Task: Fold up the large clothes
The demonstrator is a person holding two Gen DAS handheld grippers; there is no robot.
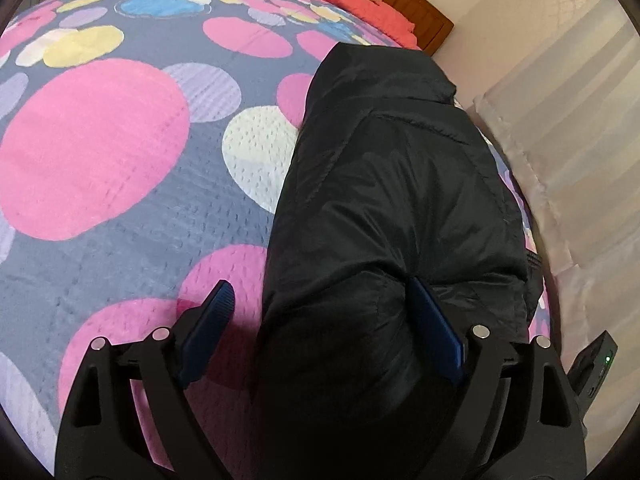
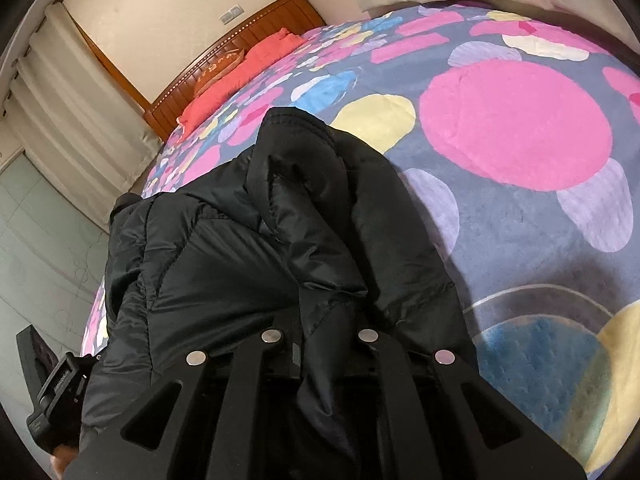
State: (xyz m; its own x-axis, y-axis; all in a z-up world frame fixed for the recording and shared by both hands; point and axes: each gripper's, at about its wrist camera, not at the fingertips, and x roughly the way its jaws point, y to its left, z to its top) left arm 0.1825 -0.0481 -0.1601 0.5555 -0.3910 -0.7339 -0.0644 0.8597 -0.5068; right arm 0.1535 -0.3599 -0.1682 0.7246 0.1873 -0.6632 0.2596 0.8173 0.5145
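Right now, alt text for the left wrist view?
A black puffer jacket lies lengthwise on a bedspread printed with large pink, yellow and white circles. The left gripper has its jaws open, the near jacket end bulging between them. A wooden headboard is far behind.

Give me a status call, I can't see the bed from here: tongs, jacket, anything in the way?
Left tongs open, straddling the near edge of the black jacket. Right tongs shut on jacket fabric. Jacket lies partly folded on the bedspread. Nothing in the way.
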